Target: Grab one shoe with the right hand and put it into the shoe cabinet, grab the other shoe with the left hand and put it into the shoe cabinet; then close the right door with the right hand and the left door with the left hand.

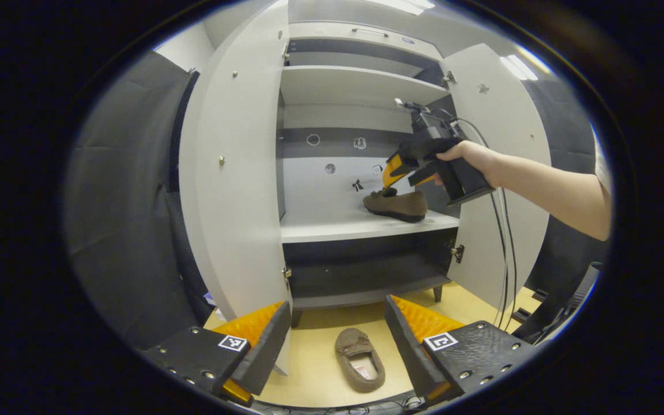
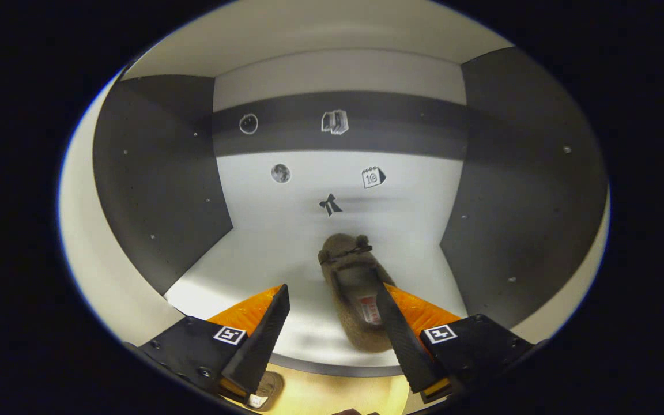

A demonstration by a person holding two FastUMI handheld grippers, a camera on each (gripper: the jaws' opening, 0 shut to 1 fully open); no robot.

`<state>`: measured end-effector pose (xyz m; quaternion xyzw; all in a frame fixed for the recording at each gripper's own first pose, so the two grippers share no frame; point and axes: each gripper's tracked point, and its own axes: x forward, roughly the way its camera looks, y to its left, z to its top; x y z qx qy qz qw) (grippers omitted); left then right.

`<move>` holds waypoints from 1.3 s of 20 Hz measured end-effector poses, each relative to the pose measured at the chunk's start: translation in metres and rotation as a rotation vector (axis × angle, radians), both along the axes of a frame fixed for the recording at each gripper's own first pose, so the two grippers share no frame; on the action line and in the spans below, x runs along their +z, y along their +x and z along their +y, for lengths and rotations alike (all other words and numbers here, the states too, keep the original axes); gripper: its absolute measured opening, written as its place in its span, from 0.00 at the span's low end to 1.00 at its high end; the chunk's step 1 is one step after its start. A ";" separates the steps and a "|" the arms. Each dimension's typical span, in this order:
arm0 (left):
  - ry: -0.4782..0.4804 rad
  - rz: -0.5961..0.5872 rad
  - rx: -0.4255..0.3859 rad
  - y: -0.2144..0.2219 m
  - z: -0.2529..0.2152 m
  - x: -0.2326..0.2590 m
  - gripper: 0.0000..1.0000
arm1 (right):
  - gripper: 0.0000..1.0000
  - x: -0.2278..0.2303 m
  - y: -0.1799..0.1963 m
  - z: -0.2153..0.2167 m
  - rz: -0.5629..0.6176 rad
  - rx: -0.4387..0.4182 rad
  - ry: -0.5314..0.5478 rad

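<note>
I am holding my left gripper [image 1: 332, 340] low and level, looking across the pale wooden floor [image 1: 314, 369] toward the shoe cabinet [image 1: 361, 225]; its jaws are standing wide apart with nothing between them. Framed in that gap, on the floor just in front of the cabinet, the second shoe [image 1: 359, 358] is lying sole down, its opening facing up and its toe pointing toward the cabinet. It is a brown, suede-looking slipper with a paler lining.

In the left gripper view, my right hand [image 1: 470, 158] is reaching in from the right, arm stretched out, holding the right gripper [image 1: 399, 173] inside the cabinet just above the middle shelf [image 1: 332, 227]. From there I cannot tell whether its tips are touching anything.

In the right gripper view, the right gripper [image 2: 332, 334] is pointing into the compartment, jaws spread open. The first shoe [image 2: 352, 288] is sitting on the white shelf [image 2: 263, 253], toward the right, heel near the front edge and toe with a small bow aimed at the back wall. My right finger [image 2: 401, 340] is crossing over the shoe's right side; the left finger [image 2: 263, 334] is well clear of it, so the jaws are not clamping it.

Both cabinet doors, the left door [image 1: 234, 184] and the right door [image 1: 499, 173], are standing open.
</note>
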<state>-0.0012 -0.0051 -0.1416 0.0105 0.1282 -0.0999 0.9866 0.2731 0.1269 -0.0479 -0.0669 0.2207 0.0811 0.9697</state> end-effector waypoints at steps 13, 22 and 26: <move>0.123 0.182 -0.204 -0.003 -0.011 -0.074 0.95 | 0.92 -0.054 -0.166 -0.024 -0.080 -0.109 0.096; 0.264 0.367 -0.307 0.004 -0.015 -0.154 0.95 | 0.92 -0.089 -0.269 -0.074 -0.104 -0.289 0.087; 0.332 0.409 -0.325 0.010 -0.014 -0.178 0.94 | 0.92 -0.100 -0.321 -0.120 -0.094 -0.435 0.058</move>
